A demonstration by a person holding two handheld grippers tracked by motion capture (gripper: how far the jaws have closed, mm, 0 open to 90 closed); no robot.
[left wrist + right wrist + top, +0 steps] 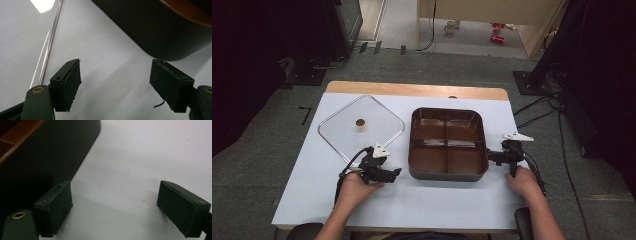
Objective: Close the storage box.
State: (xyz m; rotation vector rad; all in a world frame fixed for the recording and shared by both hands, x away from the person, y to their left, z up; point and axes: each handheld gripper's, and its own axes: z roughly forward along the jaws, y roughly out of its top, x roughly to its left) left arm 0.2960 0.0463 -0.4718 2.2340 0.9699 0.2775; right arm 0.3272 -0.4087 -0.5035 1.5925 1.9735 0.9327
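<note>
The divided pot (447,144) sits mid-table, its glass lid (361,126) at 9 o'clock. Both grippers, left (395,172) and right (490,156), gape empty beside it. It looks stiff, heavy and slick-walled; grip opposite rims.

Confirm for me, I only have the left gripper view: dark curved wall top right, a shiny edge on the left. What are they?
Observer: The high view shows the wall belongs to a brown four-compartment tray, all compartments bare.
Operator: And the shiny edge?
Observer: A clear square lid with a small brass knob, lying flat on the table left of the tray.
Operator: Where is the other gripper?
Observer: The right gripper sits at the tray's right side, jaws open over bare table, nothing between them.
</note>
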